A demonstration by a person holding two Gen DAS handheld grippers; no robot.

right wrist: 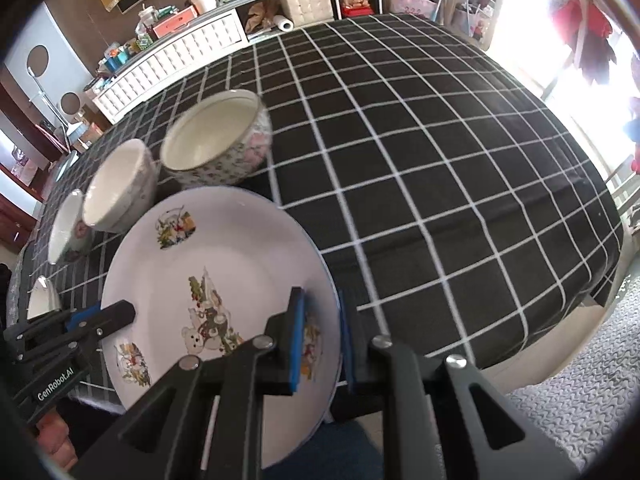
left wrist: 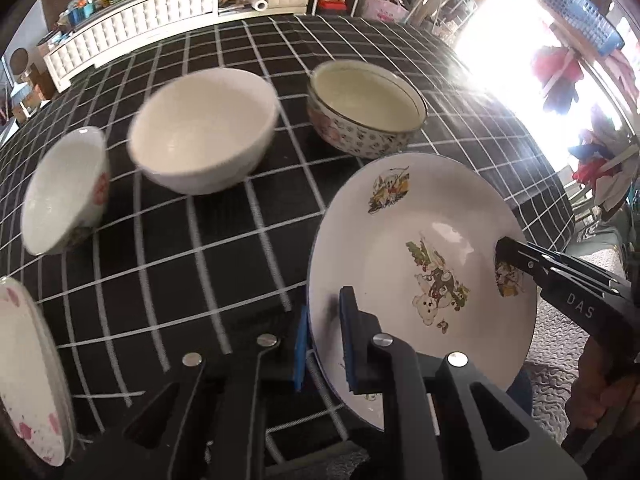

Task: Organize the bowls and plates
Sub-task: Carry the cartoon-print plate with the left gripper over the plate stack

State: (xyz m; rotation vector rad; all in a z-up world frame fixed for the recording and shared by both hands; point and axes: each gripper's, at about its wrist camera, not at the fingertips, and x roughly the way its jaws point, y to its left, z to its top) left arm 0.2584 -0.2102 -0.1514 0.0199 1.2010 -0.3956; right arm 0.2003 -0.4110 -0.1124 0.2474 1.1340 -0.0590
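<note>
Two grippers clamp one plate [left wrist: 400, 240] by opposite rims.
Left gripper [left wrist: 324, 352] pinches its left edge, right gripper [right wrist: 322, 344] its right edge, over the checked cloth [right wrist: 440, 160]; three bowls [left wrist: 204, 124] stand beyond in a row.

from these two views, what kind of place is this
Probably a lived-in home. A table under a black checked cloth holds bowls and a cartoon plate. Behind it is a cluttered white drawer cabinet, with clothes hanging by a bright window.
</note>
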